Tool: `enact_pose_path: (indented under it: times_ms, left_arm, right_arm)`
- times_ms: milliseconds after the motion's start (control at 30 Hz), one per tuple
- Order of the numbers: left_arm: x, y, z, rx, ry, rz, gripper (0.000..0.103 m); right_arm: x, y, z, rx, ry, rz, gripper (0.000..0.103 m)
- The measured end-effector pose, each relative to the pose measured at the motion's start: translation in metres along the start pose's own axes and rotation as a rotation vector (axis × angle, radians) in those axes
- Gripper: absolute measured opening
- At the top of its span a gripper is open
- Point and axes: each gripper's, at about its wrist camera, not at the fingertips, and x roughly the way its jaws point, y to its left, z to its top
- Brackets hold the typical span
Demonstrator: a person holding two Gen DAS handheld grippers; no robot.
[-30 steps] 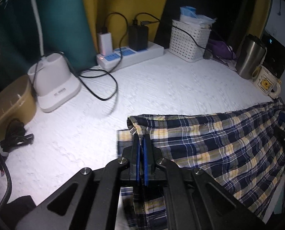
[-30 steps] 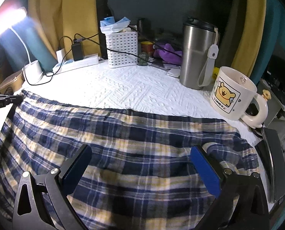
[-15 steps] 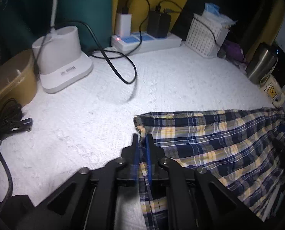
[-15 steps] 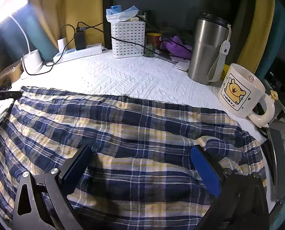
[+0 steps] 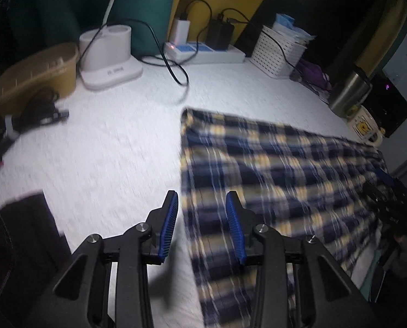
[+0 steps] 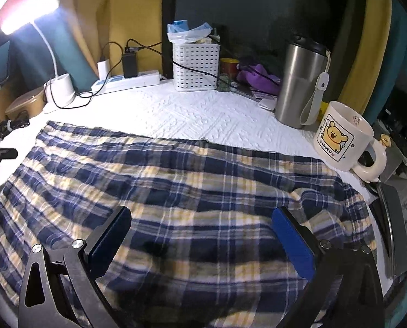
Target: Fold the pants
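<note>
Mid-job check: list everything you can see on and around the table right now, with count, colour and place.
pants: 1, navy-yellow plaid, spread flat across near table
table cover: 1, white, textured, under everything
mug: 1, cream with bear print, right edge
tumbler: 1, steel, behind mug
basket: 1, white, back centre
power strip: 1, white, two chargers plugged in, back left
lamp: 1, white, lit, back left
tub: 1, tan, far left
purple cloth: 1, behind tumbler
left hand-held gripper: black, blue pads, jaws just opened, over the pants' left edge, nothing pressed
right hand-held gripper: open wide above pants
</note>
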Motion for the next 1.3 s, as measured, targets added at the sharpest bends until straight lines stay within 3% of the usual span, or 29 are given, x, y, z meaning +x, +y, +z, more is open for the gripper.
enact_pose_path:
  times_ms: [233, 400, 467, 500, 533, 600, 800, 1000, 1300]
  left_arm:
    - [0.008, -0.014, -0.024, 0.028, 0.038, -0.005, 0.036]
    - [0.007, -0.012, -0.029, 0.019, 0.020, -0.005, 0.035]
    - [0.007, -0.013, -0.029, 0.033, 0.011, 0.008, 0.025]
    - [0.007, -0.013, -0.030, 0.044, 0.007, 0.028, 0.011]
    - [0.006, -0.013, -0.032, 0.048, 0.007, 0.035, 0.006]
    - [0.004, -0.013, -0.033, 0.050, 0.001, 0.033, 0.002]
    - [-0.006, -0.005, -0.035, 0.026, -0.030, 0.064, 0.001]
    - [-0.002, 0.006, -0.037, 0.008, -0.008, 0.091, 0.001]
    - [-0.024, 0.010, -0.046, -0.051, 0.036, 0.057, 0.002]
  right_arm:
    - [-0.012, 0.007, -0.009, -0.007, -0.008, 0.000, 0.103]
    - [-0.019, 0.007, -0.014, -0.003, -0.010, -0.008, 0.103]
    - [-0.022, 0.006, -0.016, 0.000, -0.012, -0.010, 0.103]
    - [-0.022, 0.006, -0.016, 0.000, -0.012, -0.012, 0.103]
    - [-0.023, 0.006, -0.017, 0.001, -0.013, -0.013, 0.103]
    - [-0.025, 0.005, -0.018, 0.003, -0.014, -0.014, 0.103]
    - [-0.028, 0.006, -0.019, 0.002, -0.018, -0.012, 0.103]
    - [-0.027, 0.010, -0.018, -0.005, -0.018, -0.003, 0.103]
    - [-0.032, 0.011, -0.023, -0.003, -0.020, 0.001, 0.103]
